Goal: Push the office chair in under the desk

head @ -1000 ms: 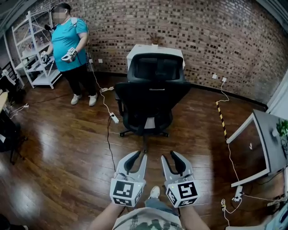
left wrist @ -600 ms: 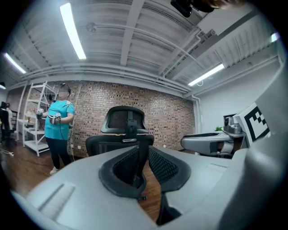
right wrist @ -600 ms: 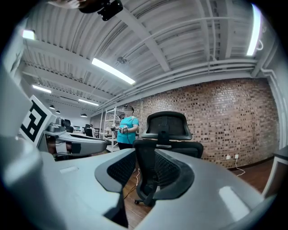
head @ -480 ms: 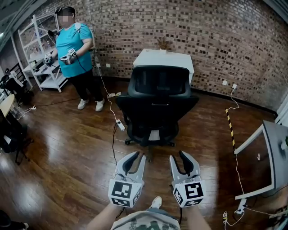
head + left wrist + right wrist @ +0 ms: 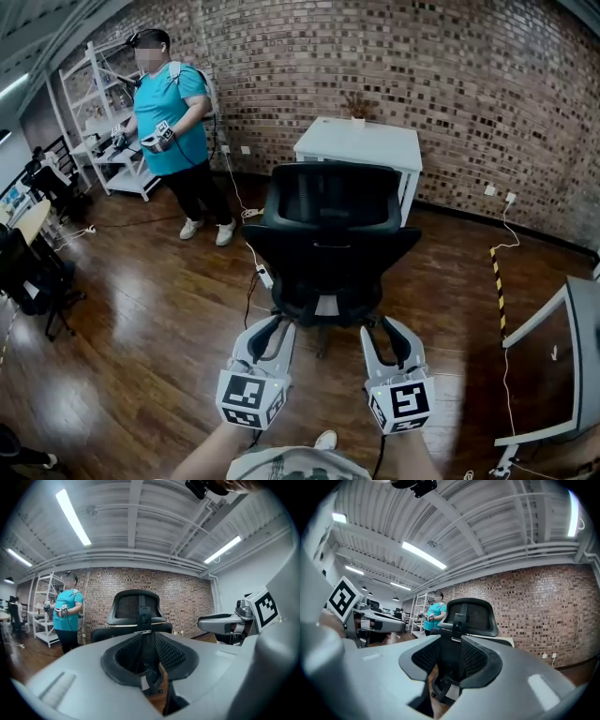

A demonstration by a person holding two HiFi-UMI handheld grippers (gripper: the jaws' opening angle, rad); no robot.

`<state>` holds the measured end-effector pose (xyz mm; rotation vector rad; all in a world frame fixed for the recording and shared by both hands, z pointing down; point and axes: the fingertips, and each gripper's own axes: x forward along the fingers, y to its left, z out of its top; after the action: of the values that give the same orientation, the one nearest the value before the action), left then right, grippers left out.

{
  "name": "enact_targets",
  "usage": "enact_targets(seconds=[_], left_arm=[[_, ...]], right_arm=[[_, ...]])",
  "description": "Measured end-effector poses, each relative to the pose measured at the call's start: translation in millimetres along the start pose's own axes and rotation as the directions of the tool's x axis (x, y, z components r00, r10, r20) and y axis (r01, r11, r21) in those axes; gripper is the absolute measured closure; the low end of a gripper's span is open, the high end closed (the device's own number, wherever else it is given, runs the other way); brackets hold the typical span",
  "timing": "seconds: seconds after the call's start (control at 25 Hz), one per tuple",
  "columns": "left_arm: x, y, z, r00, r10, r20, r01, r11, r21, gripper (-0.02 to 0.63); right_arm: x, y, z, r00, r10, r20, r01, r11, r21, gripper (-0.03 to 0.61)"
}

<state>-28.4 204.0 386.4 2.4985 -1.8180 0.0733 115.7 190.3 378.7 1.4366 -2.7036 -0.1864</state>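
You're behind the chair (image 5: 330, 234), left gripper (image 5: 275, 325) and right gripper (image 5: 382, 326) slightly parted, empty. Next, push its backrest toward the desk (image 5: 361, 145).

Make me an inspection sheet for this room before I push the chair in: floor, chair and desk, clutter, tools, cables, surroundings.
Surface: glossy wood floor.
Job's things: black office chair, back toward the camera, stands out in front of the white desk, not under it.
Clutter: small plant on the desk.
Tools: left tool and right tool side by side, short of the chair, jaws slightly apart, nothing between them.
Cables: white cable and power strip on the floor left of the chair; second cable by striped tape, right.
Surroundings: brick wall; person beside white shelves; table at right edge.
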Motion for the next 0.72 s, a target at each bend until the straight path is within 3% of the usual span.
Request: enact_targets(seconds=[0.24,0.72], left_arm=[[19,5,8,0.999,0.049,0.018,-0.050,0.998,0.029,0.530],[54,40,11,0.995,0.090,0.034,-0.091,0.995,0.026,0.517]], right_arm=[[10,-34,-8,0.999,0.041,-0.003,-0.041,0.996,-0.083,0.465],[42,-72,-12,0.996,0.079,-0.031,-0.083,0.984,-0.158,0.425]])
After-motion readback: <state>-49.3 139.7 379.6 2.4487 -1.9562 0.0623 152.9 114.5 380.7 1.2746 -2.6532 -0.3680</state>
